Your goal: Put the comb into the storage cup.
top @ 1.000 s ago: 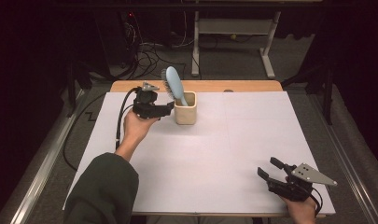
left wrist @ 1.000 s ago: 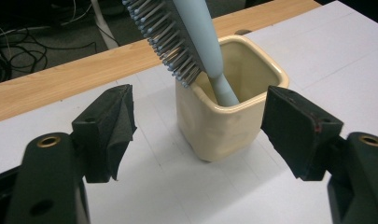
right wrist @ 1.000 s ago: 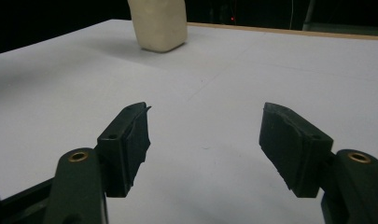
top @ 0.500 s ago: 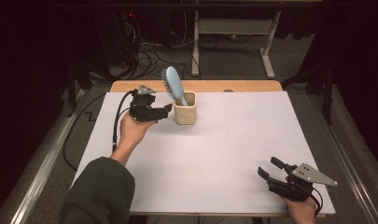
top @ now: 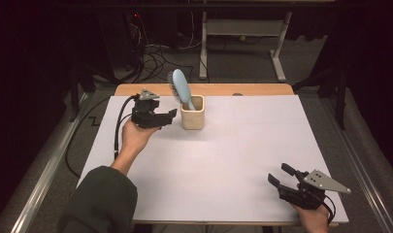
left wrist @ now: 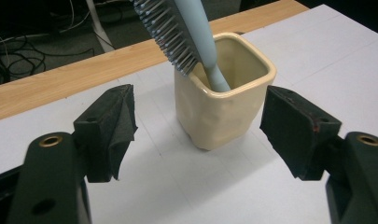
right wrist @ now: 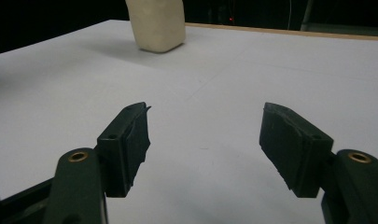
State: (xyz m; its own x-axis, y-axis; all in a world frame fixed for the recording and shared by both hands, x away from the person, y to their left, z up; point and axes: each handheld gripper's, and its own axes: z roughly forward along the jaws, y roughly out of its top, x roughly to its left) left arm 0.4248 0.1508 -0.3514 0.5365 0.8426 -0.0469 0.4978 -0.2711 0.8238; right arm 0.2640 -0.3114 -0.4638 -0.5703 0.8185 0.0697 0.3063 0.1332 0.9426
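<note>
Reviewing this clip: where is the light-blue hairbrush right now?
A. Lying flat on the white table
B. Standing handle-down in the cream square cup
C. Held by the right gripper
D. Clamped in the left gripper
B: the light-blue hairbrush leans handle-down inside the cream square cup, while the left gripper stands open just short of the cup and the right gripper rests open at the white table's near corner.
</note>
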